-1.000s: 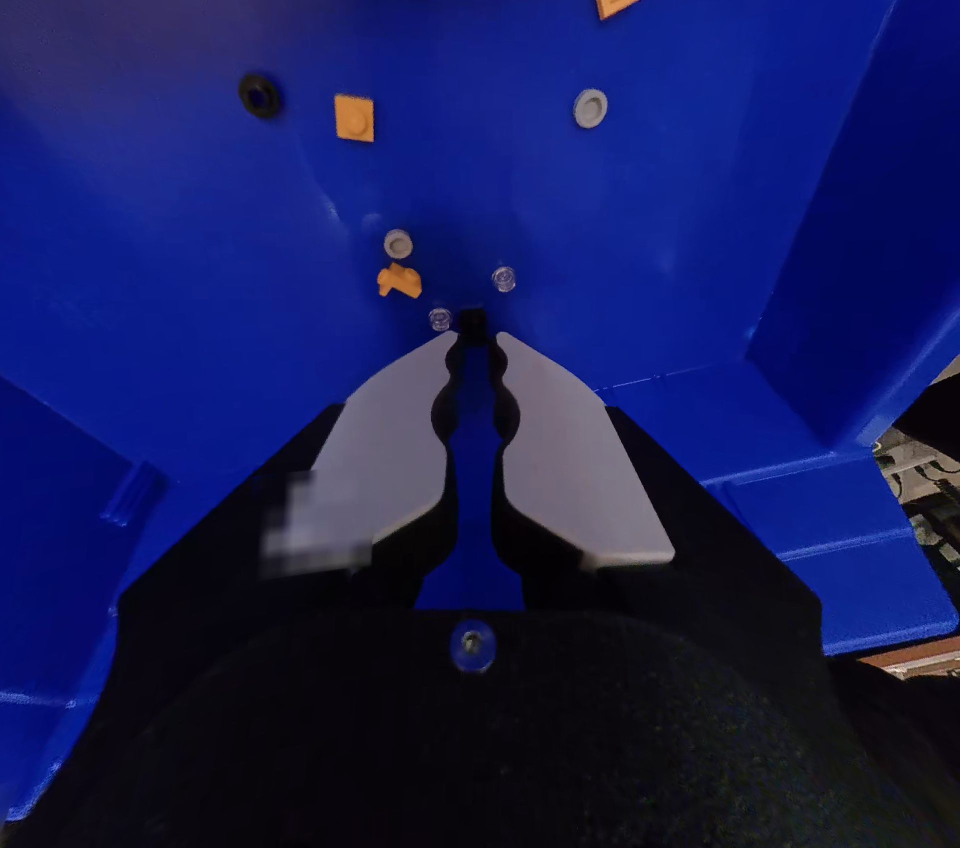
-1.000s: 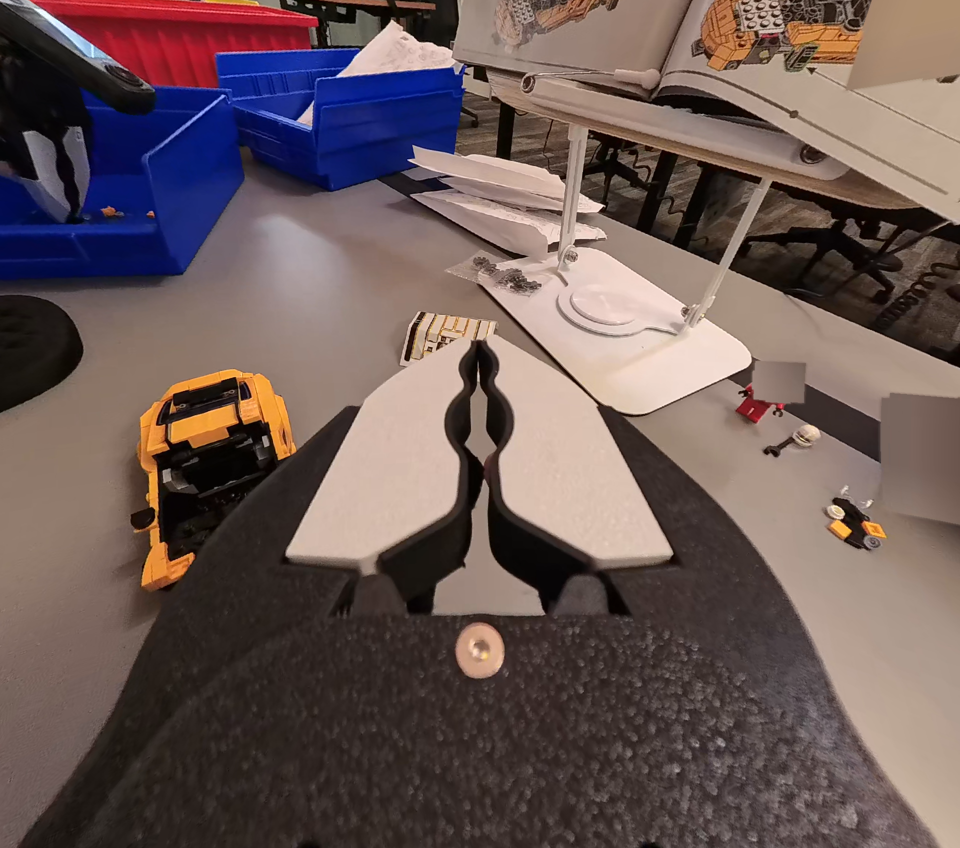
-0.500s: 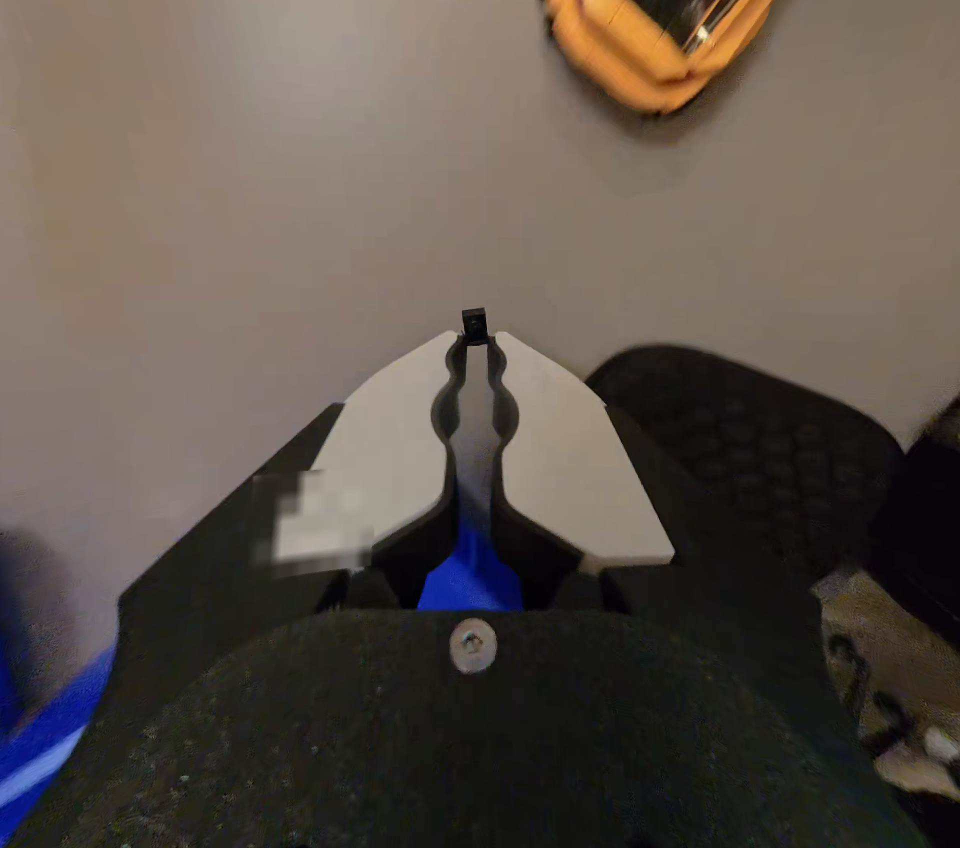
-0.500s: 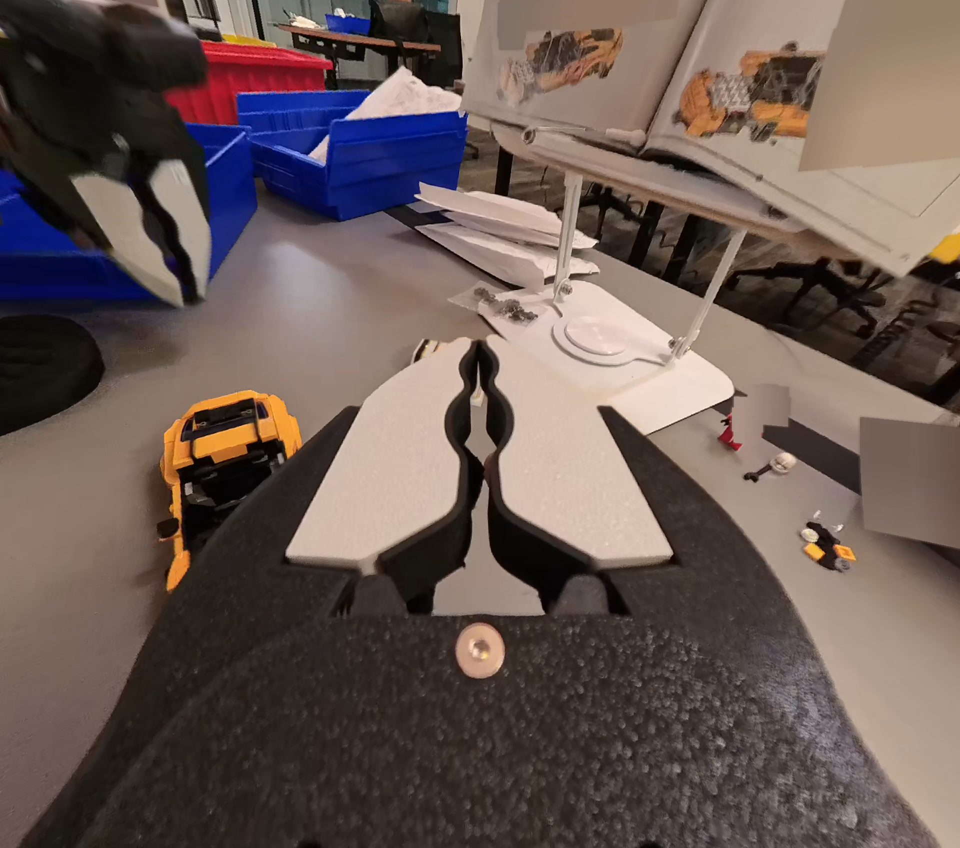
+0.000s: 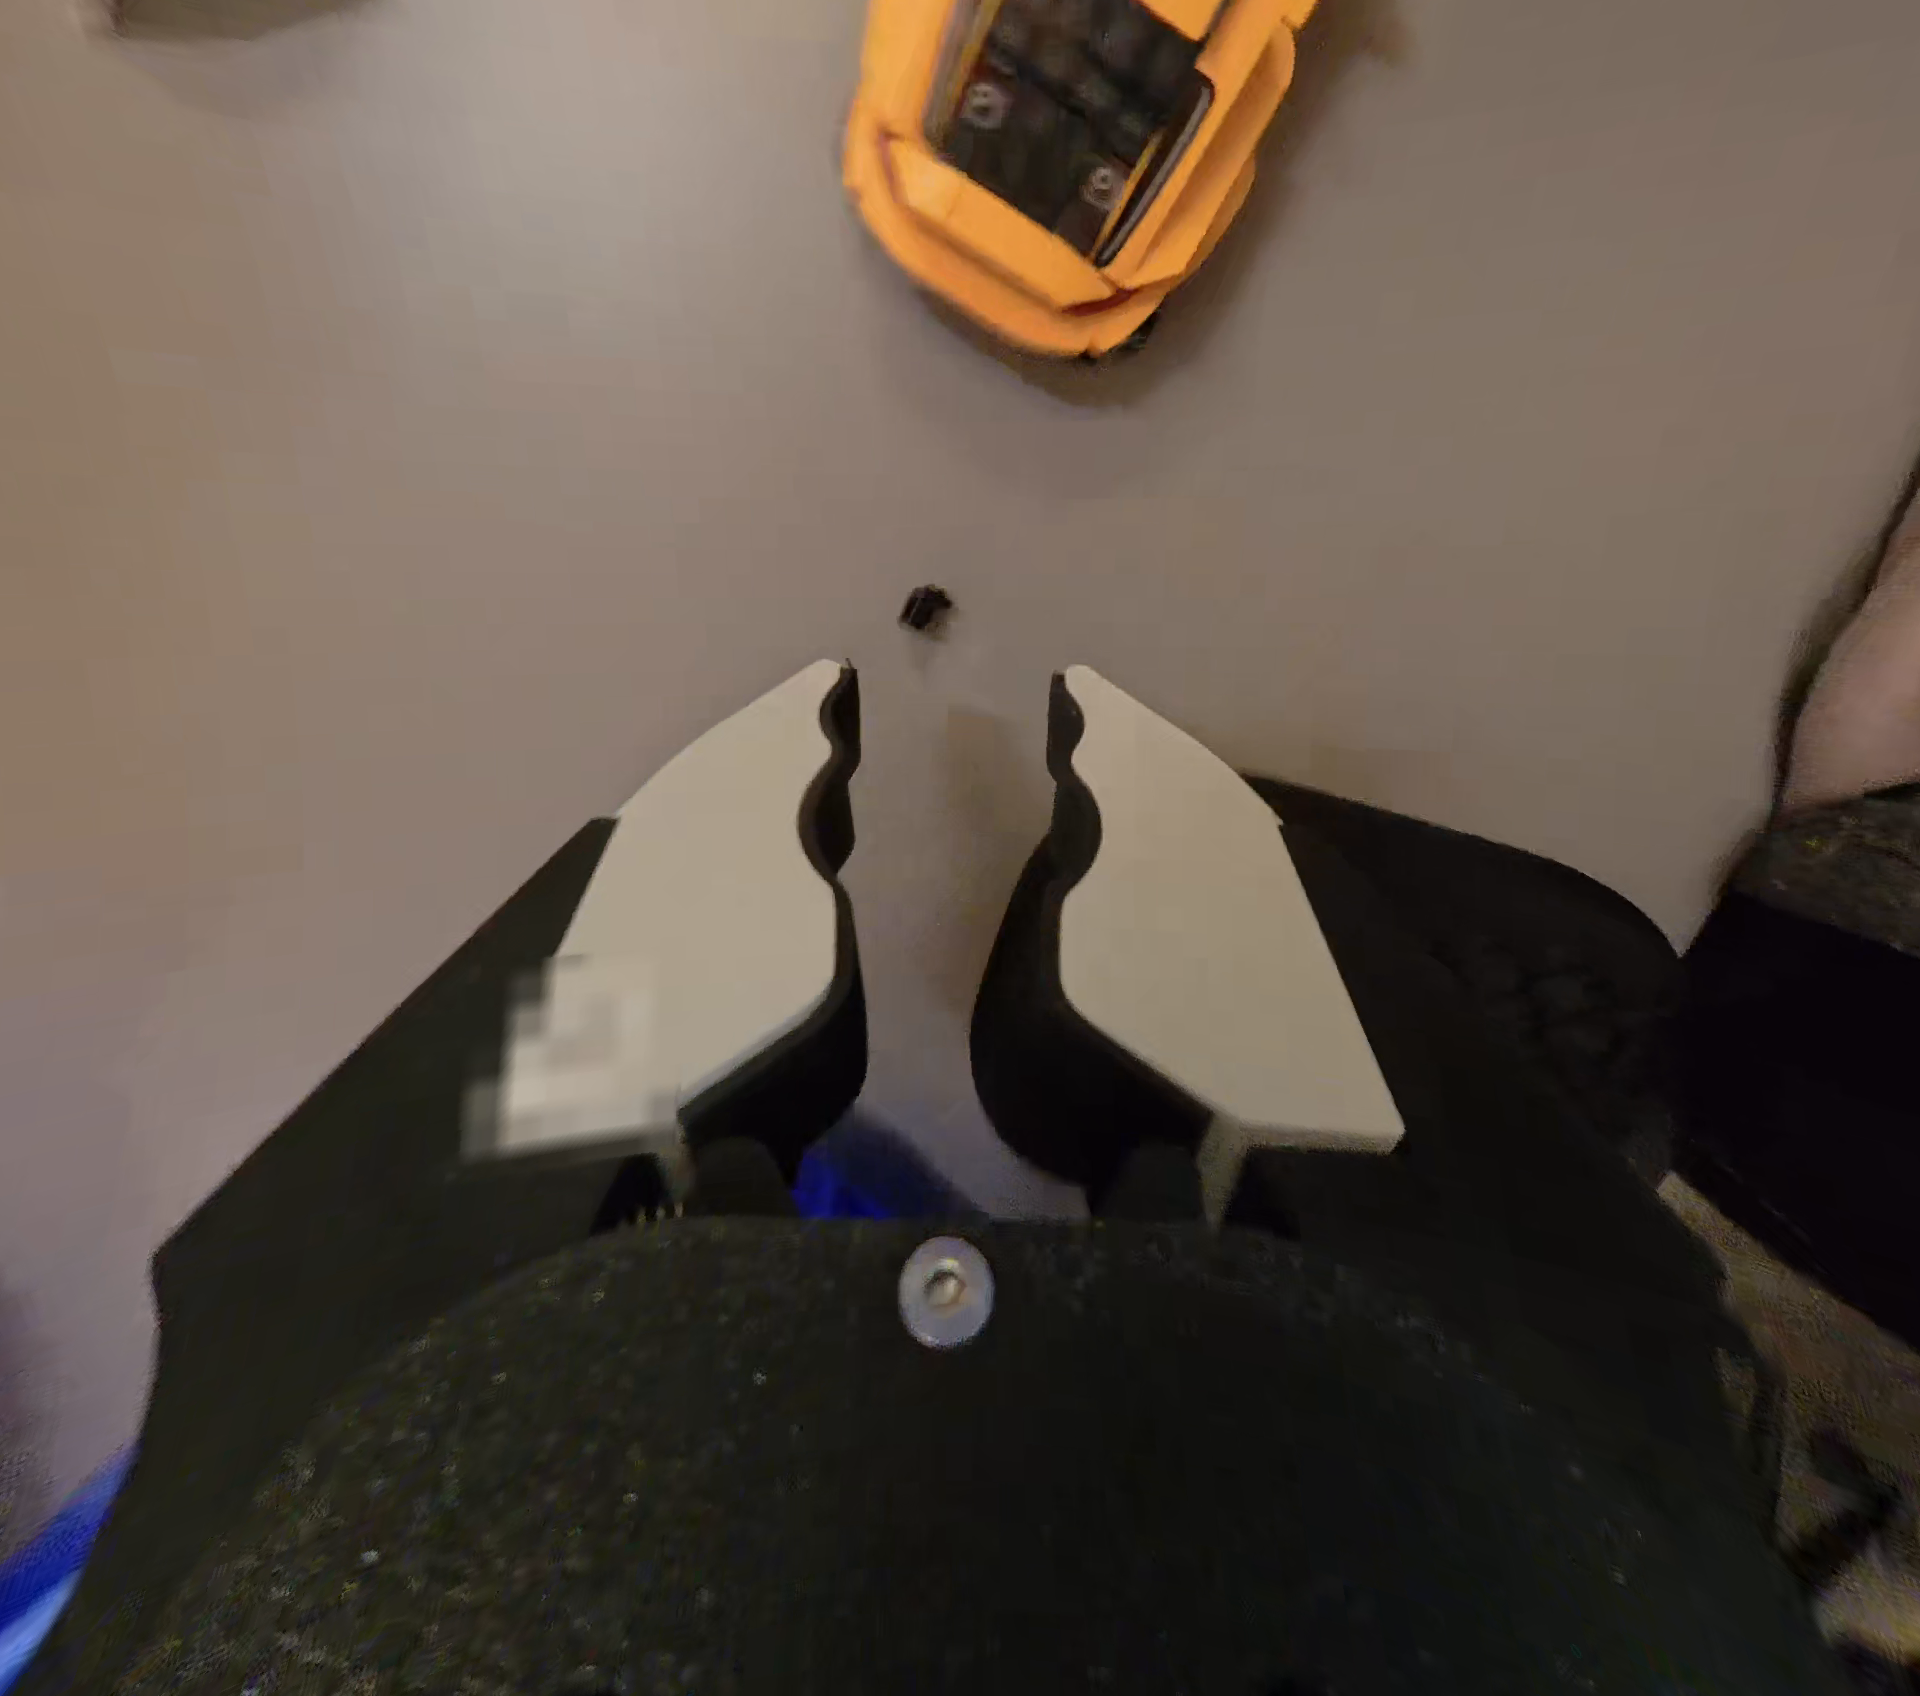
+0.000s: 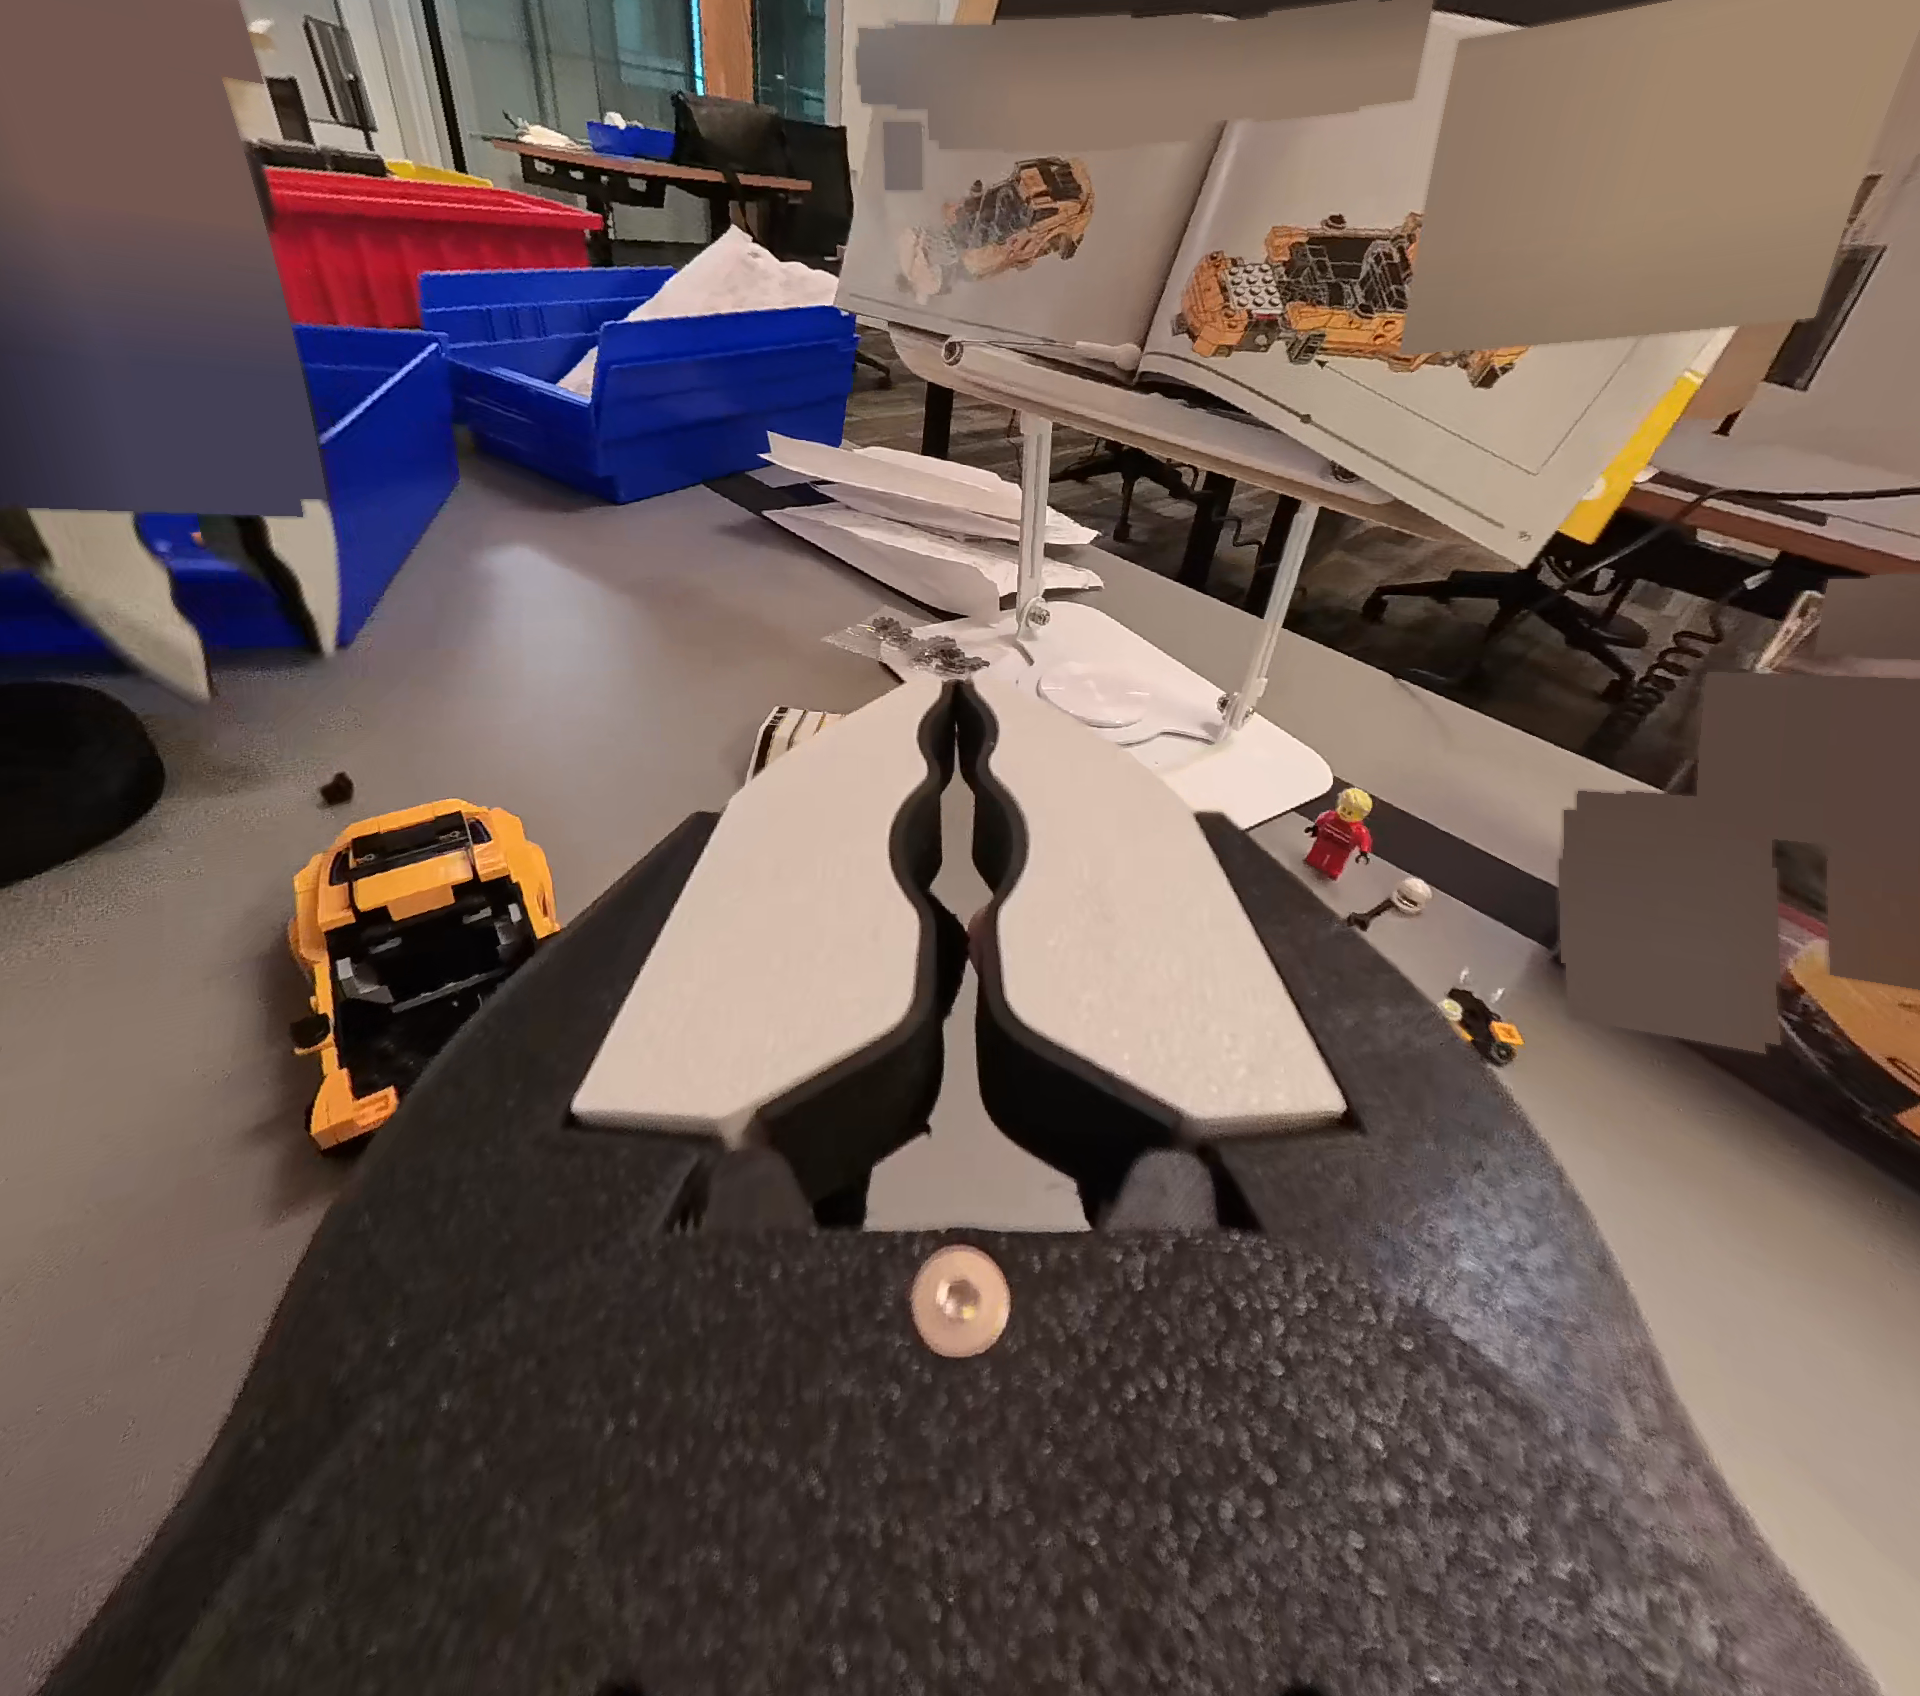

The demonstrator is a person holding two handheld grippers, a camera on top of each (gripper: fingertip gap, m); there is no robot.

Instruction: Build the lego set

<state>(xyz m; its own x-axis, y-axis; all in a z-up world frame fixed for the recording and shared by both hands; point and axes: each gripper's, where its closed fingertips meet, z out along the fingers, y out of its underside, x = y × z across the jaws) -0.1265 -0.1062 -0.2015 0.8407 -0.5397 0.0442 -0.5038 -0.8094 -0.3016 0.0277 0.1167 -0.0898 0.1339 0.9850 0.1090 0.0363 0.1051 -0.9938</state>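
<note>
Though printed, booklet (image 6: 1143,254) text masked

Blue bins (image 6: 665,389) and a red bin (image 6: 416,249) stand on the grey table (image 6: 582,670); what seems paper fills one.

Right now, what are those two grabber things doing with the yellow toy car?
A person is building a Lego car with two hand-held grippers. The left gripper is open above the grey table, and a tiny black piece lies loose just past its fingers, not far from the orange car. The right gripper is shut and empty, pointing toward the open instruction booklet on its stand.
</note>
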